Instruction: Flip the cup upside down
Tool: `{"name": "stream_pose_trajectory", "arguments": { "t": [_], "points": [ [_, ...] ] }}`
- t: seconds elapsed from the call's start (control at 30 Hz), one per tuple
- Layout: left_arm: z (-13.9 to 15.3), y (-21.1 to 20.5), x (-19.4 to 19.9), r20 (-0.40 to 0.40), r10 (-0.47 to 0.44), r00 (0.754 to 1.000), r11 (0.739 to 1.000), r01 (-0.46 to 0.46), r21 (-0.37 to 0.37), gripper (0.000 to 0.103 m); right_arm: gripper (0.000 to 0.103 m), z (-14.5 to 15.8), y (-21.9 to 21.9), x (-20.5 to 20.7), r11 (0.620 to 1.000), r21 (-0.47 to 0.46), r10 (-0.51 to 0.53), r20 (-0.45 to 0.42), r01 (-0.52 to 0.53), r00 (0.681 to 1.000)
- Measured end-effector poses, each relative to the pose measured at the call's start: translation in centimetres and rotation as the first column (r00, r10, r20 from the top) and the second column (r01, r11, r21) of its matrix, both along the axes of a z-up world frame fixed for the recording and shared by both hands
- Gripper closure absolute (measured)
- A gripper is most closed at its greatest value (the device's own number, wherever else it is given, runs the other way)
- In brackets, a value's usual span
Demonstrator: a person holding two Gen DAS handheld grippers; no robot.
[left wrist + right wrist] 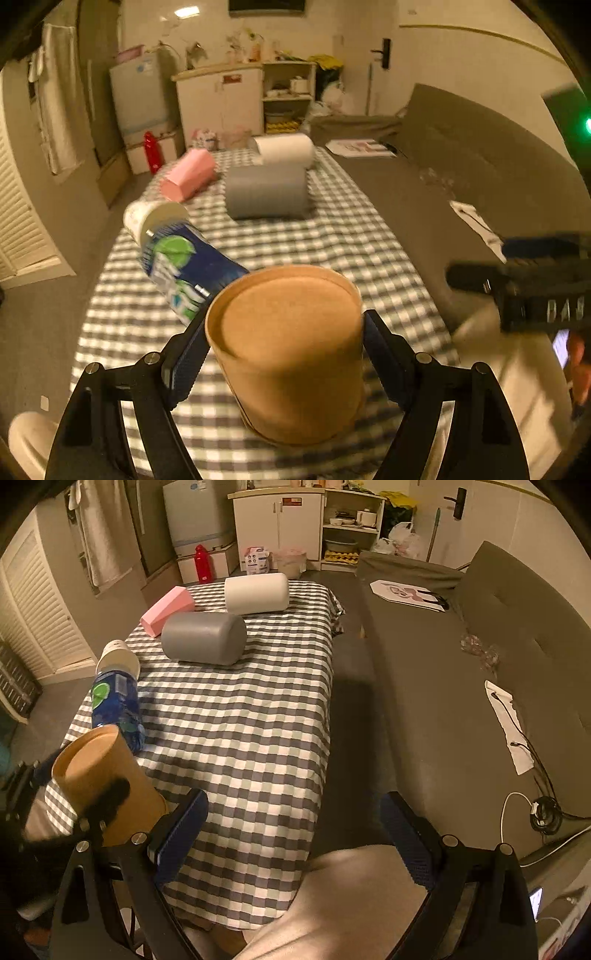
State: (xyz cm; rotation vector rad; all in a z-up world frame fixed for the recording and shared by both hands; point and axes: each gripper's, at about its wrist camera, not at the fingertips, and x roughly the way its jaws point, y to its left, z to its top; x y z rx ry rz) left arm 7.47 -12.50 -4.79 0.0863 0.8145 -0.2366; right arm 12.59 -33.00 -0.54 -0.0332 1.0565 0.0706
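The brown paper cup (291, 350) is held clamped in the left tool (284, 354) above the checked worktop (332, 236), base up and somewhat tilted, so only setting down is judged left, while the right tool (291, 830) is spread wide, empty.

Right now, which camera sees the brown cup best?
The left wrist view. There the brown cup fills the middle, its recessed base facing the camera, held between the left gripper fingers. The right wrist view shows it only at the left edge, tilted, partly hidden by a blurred black finger.
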Motion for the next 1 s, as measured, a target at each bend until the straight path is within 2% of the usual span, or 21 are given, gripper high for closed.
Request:
{"name": "stream_pose_trajectory", "arguments": {
  "t": [0.2, 0.3, 0.53, 0.73, 0.8, 0.9, 1.0],
  "points": [
    [-2.5, -0.4, -0.8, -0.076, -0.036, 0.996, 0.999, 0.037, 0.014, 0.019, 0.008, 0.3, -0.2, -0.2, 1.0, 0.01, -0.006, 0.01, 0.006, 1.0],
    [-2.9, -0.4, -0.6, -0.083, -0.04, 0.996, 0.999, 0.039, -0.007, 0.02, 0.008, 0.3, -0.2, -0.2, 1.0, 0.014, -0.008, 0.012, 0.008, 1.0],
    [-3.3, -0.6, 0.8, -0.002, -0.044, 0.999, 0.999, 0.044, 0.027, 0.02, 0.008, 0.2, -0.1, -0.3, 1.0, 0.012, -0.006, 0.008, 0.006, 1.0],
    [-2.9, -0.4, 1.2, 0.016, -0.042, 0.999, 0.999, 0.041, 0.033, 0.019, 0.008, 0.6, 0.0, -0.8, 1.0, 0.015, -0.005, 0.015, 0.004, 1.0],
    [-2.4, -0.2, 0.7, 0.03, -0.031, 0.999, 0.999, 0.03, 0.044, 0.018, 0.008, 1.1, 0.1, -1.1, 0.999, 0.038, 0.0, 0.033, -0.001, 0.999],
    [-1.2, 0.5, -0.2, 0.06, -0.024, 0.998, 0.998, 0.021, 0.057, 0.011, 0.008, 1.9, 0.4, -1.7, 0.997, 0.071, 0.007, 0.076, -0.012, 0.997],
    [0.4, 1.6, -1.6, 0.1, -0.019, 0.995, 1.0, 0.016, 0.025, 0.01, 0.008, 3.0, 1.1, -2.8, 0.995, 0.099, 0.011, 0.136, -0.025, 0.991]
  ]
}}
